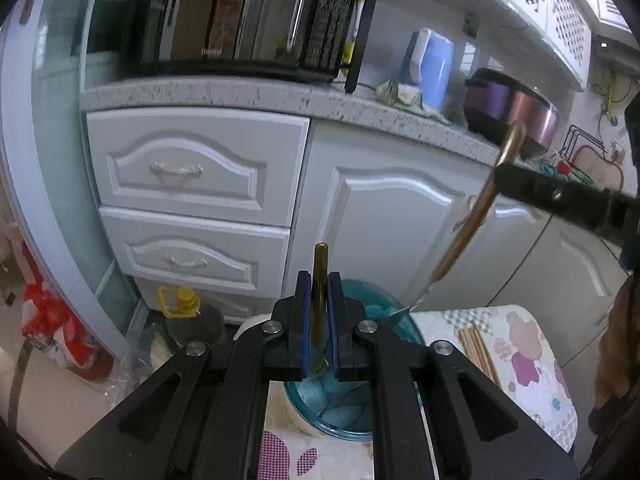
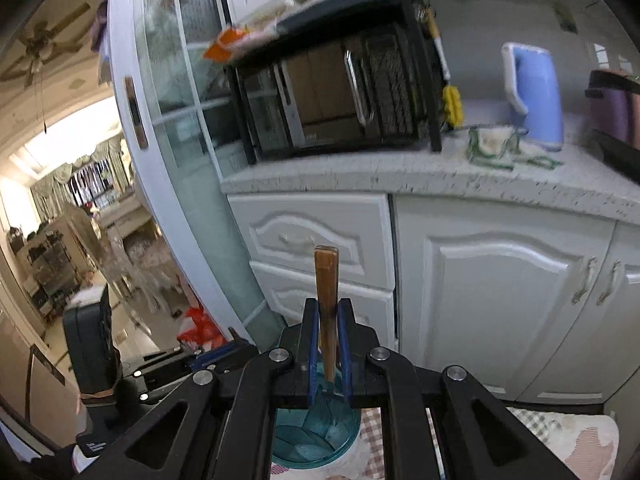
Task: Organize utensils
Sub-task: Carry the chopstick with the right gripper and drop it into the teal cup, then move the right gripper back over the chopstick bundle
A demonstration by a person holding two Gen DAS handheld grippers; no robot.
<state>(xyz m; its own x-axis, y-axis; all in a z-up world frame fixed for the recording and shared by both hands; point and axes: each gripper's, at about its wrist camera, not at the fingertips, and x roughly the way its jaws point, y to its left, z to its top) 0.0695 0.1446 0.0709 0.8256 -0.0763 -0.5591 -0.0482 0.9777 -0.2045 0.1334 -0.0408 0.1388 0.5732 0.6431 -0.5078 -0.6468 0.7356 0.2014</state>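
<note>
my left claw (image 1: 319,304) is clenched on a dark olive-brown utensil handle (image 1: 320,280), which stands upright between the blue-lined fingers (image 1: 306,320) and pokes out above their tips. directly below that grip sits a blue see-through holder (image 1: 344,412), its inside split into compartments; the handle's lower end runs down toward it, but i cannot tell which compartment it is over, or whether it touches.

my right claw (image 2: 329,344) is clenched too, gripping a brown wooden-looking handle (image 2: 326,280) that rises nearly upright, leaning slightly, past the finger pads (image 2: 314,344). the same blue holder (image 2: 316,440) lies straight beneath this grip as well. from the left wrist view, the right claw's black finger (image 1: 560,196) comes in from the right edge, pinching a long brown-handled utensil (image 1: 476,216) held at a slant, with its thin metal end reaching down to the holder's rim.

the holder stands on a patterned cloth (image 1: 532,364) with pink shapes. a bundle of pale wooden chopsticks (image 1: 478,350) lies on that cloth just right of the holder, apart from both claws. behind are white cabinets (image 1: 192,168) and a speckled counter (image 2: 500,180) carrying a black microwave (image 2: 332,96) and a blue kettle (image 2: 536,96).
</note>
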